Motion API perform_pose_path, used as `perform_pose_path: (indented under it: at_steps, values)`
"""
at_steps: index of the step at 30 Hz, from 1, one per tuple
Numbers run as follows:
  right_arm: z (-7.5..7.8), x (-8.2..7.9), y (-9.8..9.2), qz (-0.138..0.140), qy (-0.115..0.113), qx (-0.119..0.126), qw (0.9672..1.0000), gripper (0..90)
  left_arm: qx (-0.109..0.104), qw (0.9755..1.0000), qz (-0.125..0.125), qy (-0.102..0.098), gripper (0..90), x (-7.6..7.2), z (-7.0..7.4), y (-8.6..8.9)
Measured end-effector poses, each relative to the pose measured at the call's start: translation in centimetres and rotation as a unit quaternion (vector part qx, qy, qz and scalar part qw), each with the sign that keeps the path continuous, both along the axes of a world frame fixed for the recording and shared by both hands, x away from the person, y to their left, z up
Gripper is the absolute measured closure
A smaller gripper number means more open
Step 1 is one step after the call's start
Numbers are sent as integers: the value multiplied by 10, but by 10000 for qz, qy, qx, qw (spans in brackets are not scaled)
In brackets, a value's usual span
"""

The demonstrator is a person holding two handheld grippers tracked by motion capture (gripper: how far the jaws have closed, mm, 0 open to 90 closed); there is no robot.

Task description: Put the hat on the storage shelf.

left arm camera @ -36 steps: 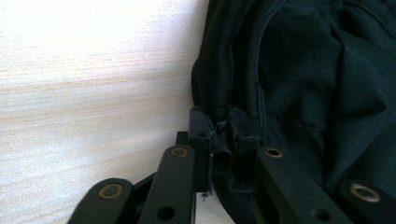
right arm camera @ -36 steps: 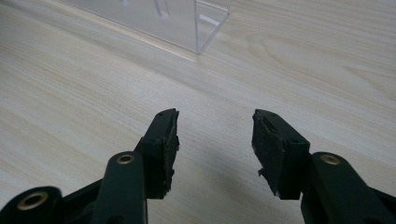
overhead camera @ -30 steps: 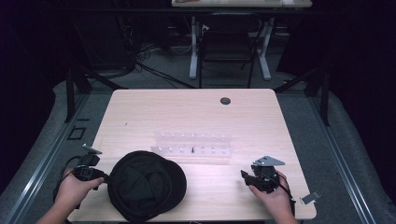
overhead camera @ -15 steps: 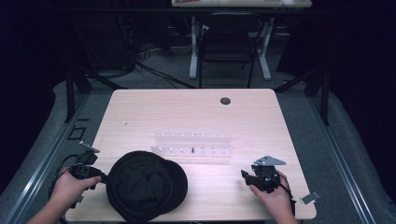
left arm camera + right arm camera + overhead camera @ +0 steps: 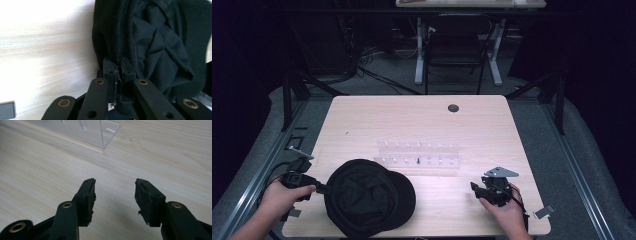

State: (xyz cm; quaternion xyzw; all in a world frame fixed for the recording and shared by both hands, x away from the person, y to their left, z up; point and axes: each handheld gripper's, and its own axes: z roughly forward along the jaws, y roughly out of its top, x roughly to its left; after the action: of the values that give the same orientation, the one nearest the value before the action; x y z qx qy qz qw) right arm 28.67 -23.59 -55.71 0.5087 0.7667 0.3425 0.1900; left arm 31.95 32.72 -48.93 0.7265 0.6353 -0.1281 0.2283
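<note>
While the black cap (image 5: 369,197), at the near left of the counter (image 5: 422,125), is pinched by its edge in the clamped left gripper (image 5: 119,75), slippage could be caused by the thin fabric hold; the right gripper (image 5: 115,195) is kept wide open and empty.

Left gripper (image 5: 323,188) at the near left, fingers (image 5: 110,72) pinched together on black fabric; right gripper (image 5: 474,187) at the near right, low and level, fingers (image 5: 86,195) spread apart, each in a hand.
</note>
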Motion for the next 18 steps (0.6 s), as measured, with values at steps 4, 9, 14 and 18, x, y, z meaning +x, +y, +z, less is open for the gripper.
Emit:
perform_pose_path:
  at_steps: [4, 9, 14, 18]
  values:
    - [0, 0, 0, -10, 3, 20, 10000, 502, -121, 9999, -22, 9, 865, -1, 9, -1]
    - [0, 0, 0, -16, 16, 13, 10000, 501, -175, 9998, -19, 74, 865, -1, 16, -3]
    - [0, 0, -1, -17, -14, 23, 10000, 500, -263, 9995, -52, 152, 865, -1, 24, -4]
    - [0, 1, -2, -5, 1, 24, 10000, 500, -315, 9993, -59, 216, 865, 0, 30, -6]
